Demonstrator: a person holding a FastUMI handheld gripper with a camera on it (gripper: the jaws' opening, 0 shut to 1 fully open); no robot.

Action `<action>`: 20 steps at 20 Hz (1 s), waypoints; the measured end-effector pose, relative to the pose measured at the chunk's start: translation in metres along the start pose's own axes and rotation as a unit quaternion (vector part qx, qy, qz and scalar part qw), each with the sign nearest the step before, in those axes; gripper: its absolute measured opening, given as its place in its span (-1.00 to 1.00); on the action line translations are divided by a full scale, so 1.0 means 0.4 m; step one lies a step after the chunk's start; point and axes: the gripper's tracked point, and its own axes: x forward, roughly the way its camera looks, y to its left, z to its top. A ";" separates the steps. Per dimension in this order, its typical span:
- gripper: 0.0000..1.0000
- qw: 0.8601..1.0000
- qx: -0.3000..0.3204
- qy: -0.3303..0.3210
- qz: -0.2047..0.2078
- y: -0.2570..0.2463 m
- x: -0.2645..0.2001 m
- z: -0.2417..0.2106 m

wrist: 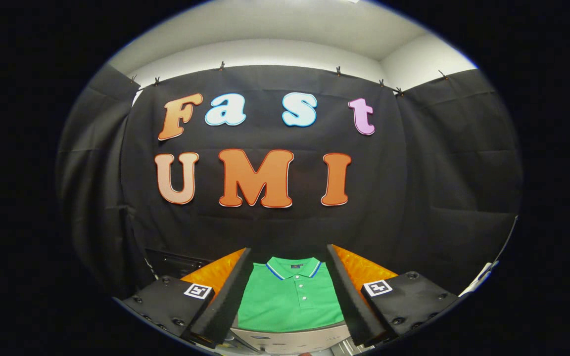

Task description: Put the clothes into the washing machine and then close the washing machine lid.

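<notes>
1. One green shirt [290,301] lies flat and neat, likely spread out so it is easy to grab. It has a collar with a blue and white edge, and small white buttons.
2. Past the shirt's bottom edge sits a pale box [290,338], maybe the washer.
3. Above the shirt, the gripper [289,291] is wide open, holding nothing.

Even overhead light, brightest on pale ceiling [285,29] above booth cloth. Green shirt [290,301] sharp, vivid, no glare. Strong fisheye bending toward rim. Claw [289,291] fingers apart, slightly soft, empty.
</notes>
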 end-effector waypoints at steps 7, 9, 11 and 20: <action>0.91 0.998 0.001 0.058 0.006 -0.023 0.162 -0.108; 0.92 0.997 0.003 0.081 0.006 -0.036 0.219 -0.153; 0.92 0.994 0.008 0.105 0.005 -0.051 0.273 -0.197; 0.92 0.970 0.036 0.239 0.004 -0.087 0.442 -0.413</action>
